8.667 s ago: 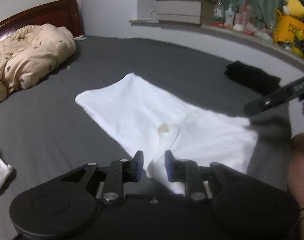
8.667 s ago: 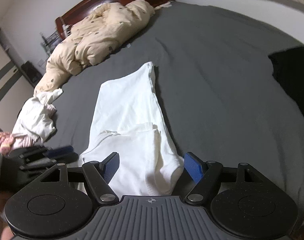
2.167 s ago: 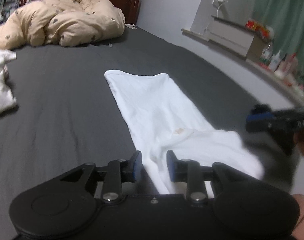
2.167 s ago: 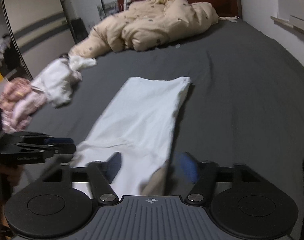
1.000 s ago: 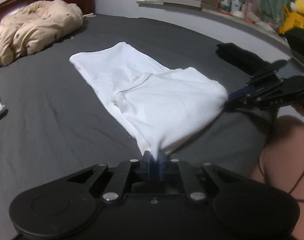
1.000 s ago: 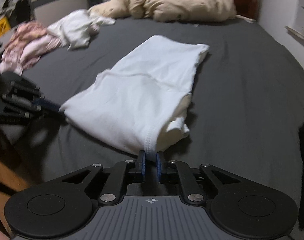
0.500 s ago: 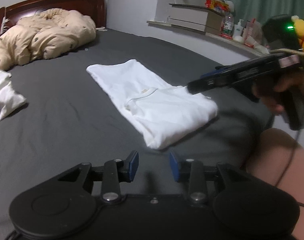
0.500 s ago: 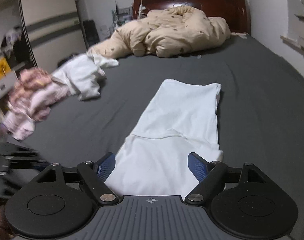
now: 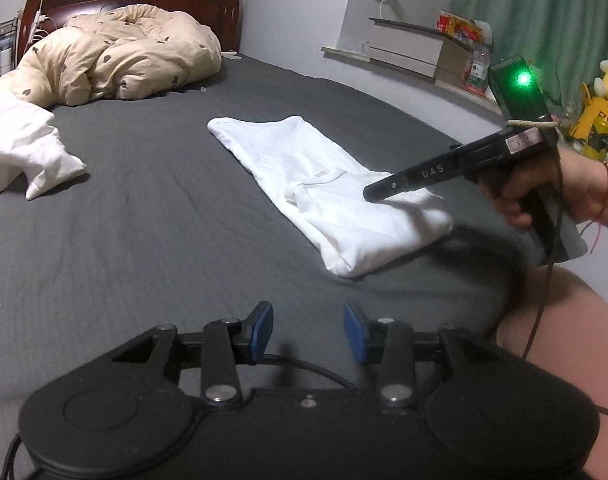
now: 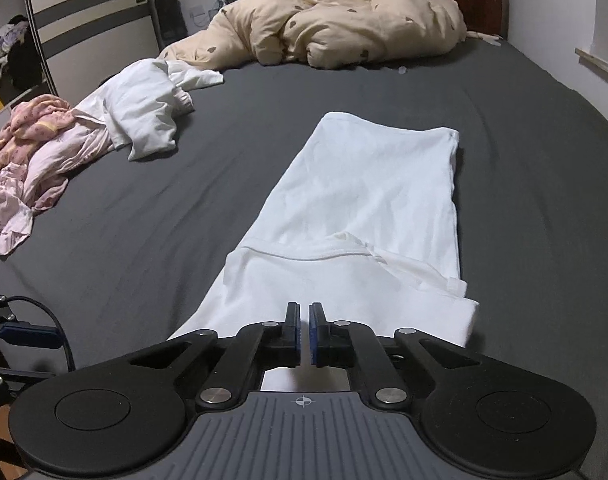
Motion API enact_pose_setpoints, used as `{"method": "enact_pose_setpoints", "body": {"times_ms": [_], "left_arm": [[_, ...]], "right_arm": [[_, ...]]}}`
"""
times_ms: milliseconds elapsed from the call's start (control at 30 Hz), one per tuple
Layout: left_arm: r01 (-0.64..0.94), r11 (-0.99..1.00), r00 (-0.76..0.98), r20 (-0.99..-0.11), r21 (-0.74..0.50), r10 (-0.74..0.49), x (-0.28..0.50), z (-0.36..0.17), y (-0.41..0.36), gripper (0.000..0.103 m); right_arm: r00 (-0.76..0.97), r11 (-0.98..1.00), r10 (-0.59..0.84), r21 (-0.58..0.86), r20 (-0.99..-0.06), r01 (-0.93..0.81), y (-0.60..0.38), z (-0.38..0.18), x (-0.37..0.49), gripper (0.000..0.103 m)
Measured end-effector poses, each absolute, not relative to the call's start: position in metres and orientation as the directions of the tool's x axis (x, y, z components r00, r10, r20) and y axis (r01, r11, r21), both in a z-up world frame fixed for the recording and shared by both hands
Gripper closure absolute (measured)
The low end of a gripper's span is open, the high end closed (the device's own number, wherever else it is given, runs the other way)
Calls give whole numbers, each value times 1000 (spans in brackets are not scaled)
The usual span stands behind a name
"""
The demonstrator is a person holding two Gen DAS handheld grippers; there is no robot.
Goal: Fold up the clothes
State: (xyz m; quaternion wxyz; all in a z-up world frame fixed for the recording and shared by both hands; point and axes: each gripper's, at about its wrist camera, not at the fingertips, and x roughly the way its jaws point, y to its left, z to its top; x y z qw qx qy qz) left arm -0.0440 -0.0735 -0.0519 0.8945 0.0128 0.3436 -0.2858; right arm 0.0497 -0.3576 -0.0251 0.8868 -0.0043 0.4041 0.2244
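White shirt (image 10: 368,216) laid flat at frame centre on grey bed (image 10: 183,208), near end folded over collar. Left hand-held gripper (image 9: 308,330) opening, nothing between. Right hand-held gripper (image 10: 304,330) closed, empty, over shirt's near edge.

Left gripper (image 9: 308,332): matte black body with two round discs at its rear corners, silver screws behind the fingers (image 9: 261,328), which carry blue pads, and a thin black cable trailing behind them. Right gripper (image 10: 304,334): the same black linkage, blue pads, silver pivots and a grey ribbed plate with a crosshair mark behind its fingers. Seen side-on, it bears "DAS" lettering, a label and a green light. The right hand (image 9: 544,188) wears a red string bracelet.
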Motion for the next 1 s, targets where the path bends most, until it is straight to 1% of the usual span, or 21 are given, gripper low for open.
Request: {"method": "enact_pose_setpoints", "body": {"times_ms": [67, 200, 333, 433, 500, 567, 633, 667, 733, 767, 800, 833, 867, 1000], "left_arm": [[516, 839, 604, -621, -173, -500, -44, -51, -71, 64], [500, 849, 619, -614, -171, -489, -43, -48, -65, 63], [483, 860, 633, -613, -163, -472, -40, -46, -61, 63], [471, 868, 643, -613, -155, -459, -39, -44, -56, 62], [464, 872, 646, -615, -154, -452, -39, -44, -54, 62], [463, 872, 644, -617, -158, -453, -38, -43, -54, 62], [472, 867, 639, -617, -158, -460, -39, -42, -56, 62], [479, 864, 636, -616, -157, -464, -39, -41, -58, 62], [493, 856, 629, -615, -157, -476, -40, -40, -63, 62], [503, 850, 625, -612, -158, -484, -40, -39, -66, 62], [517, 840, 620, -606, -162, -499, -40, -38, -70, 62], [537, 827, 611, -599, -167, -518, -40, -36, -75, 62], [558, 812, 602, -590, -172, -539, -40, -34, -82, 62], [632, 759, 568, -572, -158, -592, -39, -31, -113, 62]], "right_arm": [[574, 893, 410, 183, -709, -412, -357, -20, 45, 103], [521, 841, 495, 233, -695, -488, -351, 0, 19, 103], [420, 769, 579, 297, -698, -567, -344, 19, -26, 103], [335, 727, 605, 329, -723, -603, -342, 26, -64, 103], [288, 719, 606, 357, -741, -596, -343, 24, -84, 102], [263, 742, 574, 357, -776, -568, -344, 17, -99, 102], [281, 774, 522, 308, -805, -554, -347, 10, -110, 101], [289, 786, 503, 292, -815, -545, -349, 7, -112, 99], [308, 810, 476, 275, -823, -517, -354, 2, -115, 91], [320, 819, 473, 276, -821, -504, -356, 2, -114, 76], [334, 826, 471, 276, -816, -491, -357, 2, -112, 51], [356, 832, 471, 272, -807, -483, -359, 4, -111, 40], [379, 838, 471, 271, -796, -473, -361, 6, -110, 32], [424, 856, 465, 272, -777, -439, -366, 11, -105, 32]]}}
